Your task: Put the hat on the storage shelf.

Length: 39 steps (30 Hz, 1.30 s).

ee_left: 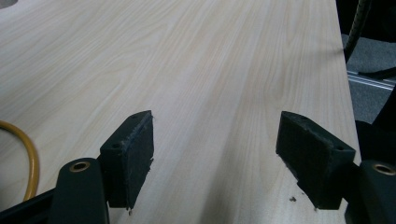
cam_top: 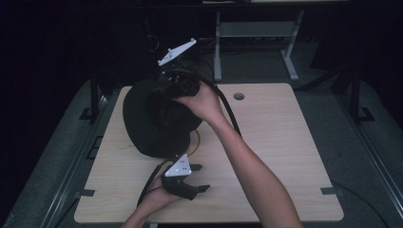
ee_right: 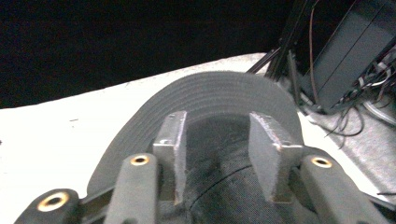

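Observation:
A black brimmed hat (cam_top: 152, 118) sits on the far left of the pale wooden table (cam_top: 280, 142). My right gripper (cam_top: 173, 84) is at the hat's far top edge, held from the right by a hand. In the right gripper view its jaws (ee_right: 217, 126) are half closed on the hat's crown (ee_right: 219, 158), and the stitched brim (ee_right: 210, 93) curves beyond them. My left gripper (cam_top: 202, 177) hovers near the table's front, just in front of the hat. It stands open (ee_left: 217, 140) over bare wood, holding nothing.
A yellow cable (ee_left: 31, 158) loops on the table beside the hat (cam_top: 196, 142). A round cable hole (cam_top: 239, 96) lies near the far edge. Beyond the table stand a grey desk frame (cam_top: 290, 61) and tangled wires (ee_right: 327, 70). The table's right half is bare wood.

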Tool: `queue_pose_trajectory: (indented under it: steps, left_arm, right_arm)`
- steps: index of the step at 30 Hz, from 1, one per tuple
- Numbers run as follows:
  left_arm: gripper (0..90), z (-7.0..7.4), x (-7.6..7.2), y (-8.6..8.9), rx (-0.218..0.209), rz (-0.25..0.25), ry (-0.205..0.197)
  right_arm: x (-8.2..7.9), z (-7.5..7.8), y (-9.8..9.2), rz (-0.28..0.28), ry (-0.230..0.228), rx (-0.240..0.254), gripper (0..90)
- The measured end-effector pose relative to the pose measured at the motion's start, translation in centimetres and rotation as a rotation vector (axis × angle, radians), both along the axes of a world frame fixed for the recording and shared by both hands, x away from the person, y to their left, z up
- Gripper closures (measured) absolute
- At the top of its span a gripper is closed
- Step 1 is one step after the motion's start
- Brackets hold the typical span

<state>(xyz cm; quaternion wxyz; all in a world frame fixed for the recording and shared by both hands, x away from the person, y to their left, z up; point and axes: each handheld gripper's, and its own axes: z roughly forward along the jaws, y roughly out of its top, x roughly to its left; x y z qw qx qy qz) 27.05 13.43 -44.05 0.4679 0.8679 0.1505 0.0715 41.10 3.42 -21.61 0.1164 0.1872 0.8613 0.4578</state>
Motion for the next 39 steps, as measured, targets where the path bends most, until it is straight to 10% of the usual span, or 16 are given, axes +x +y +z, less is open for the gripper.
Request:
queue_pose_trajectory:
  steps: [13,39]
  left_arm:
    - [27.2,0.1,0.1,0.6,-0.011,0.029,0.000]
    - [26.4,0.0,0.1,0.6,-0.018,0.043,0.005]
  right_arm:
    - [0.6,-1.2,-4.4,-0.005,0.072,0.144,41.2]
    - [-0.3,-3.4,-11.3,-0.072,0.104,0.186,29.3]
